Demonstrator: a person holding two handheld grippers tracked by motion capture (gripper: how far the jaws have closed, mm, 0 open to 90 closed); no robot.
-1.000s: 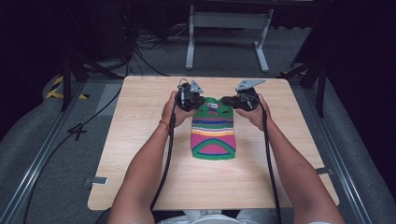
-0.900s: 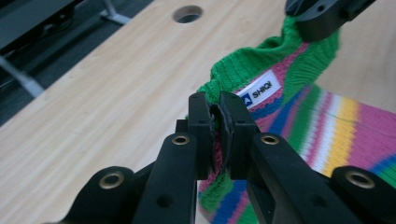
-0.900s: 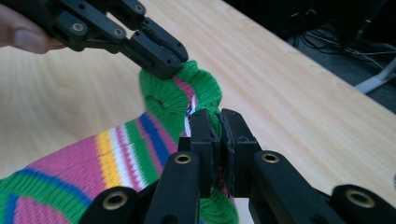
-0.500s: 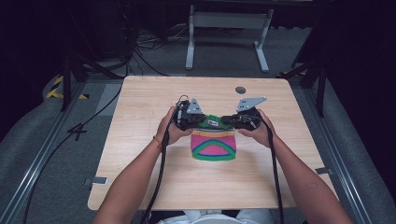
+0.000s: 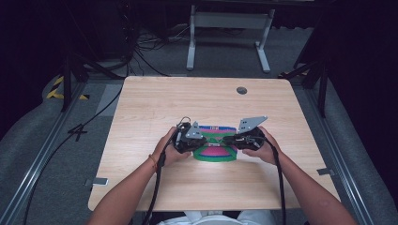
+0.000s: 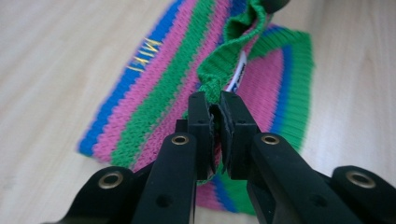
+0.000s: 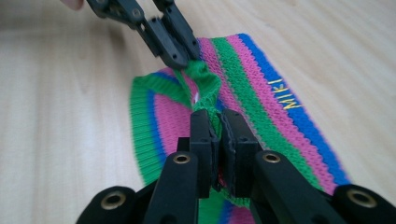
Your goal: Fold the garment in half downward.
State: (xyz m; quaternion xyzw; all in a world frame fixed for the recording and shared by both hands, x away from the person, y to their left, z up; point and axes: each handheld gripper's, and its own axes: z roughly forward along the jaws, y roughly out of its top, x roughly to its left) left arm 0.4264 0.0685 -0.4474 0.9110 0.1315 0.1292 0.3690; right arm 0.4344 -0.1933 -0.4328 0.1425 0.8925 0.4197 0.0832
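Striped knit cap (image 5: 217, 149): a small knitted item in green, pink and blue bands with yellow lettering (image 6: 145, 57) on a blue band. It lies on the wooden table (image 5: 155, 108), between the two grippers and directly ahead of each set of jaws.

Left gripper (image 6: 215, 108): jaws closed on a pinch of the green ribbed edge (image 6: 219, 65). The fabric rises from the pinch into a raised fold beyond the jaw tips, while the rest of the cap rests flat on the table below and ahead.

Right gripper (image 7: 218, 122): jaws likewise clenched on the same green edge, at a point just beside the left gripper's hold. In the right gripper view the left gripper's jaws appear farther off, ahead and to the upper left, with a short bunched span of green knit between the two pinches.

Purpose of the hold (judgement): two separate pinches on one edge let the layer be carried evenly, without twisting or sagging to one side. The lifted edge over the flat body suggests a fold of the cap upon itself is in hand.

In the high view both hands (image 5: 171, 145) sit close together at the near middle of the table, the cap partly covered between them. A white label shows inside the fold, just beyond the left gripper's jaw tips.
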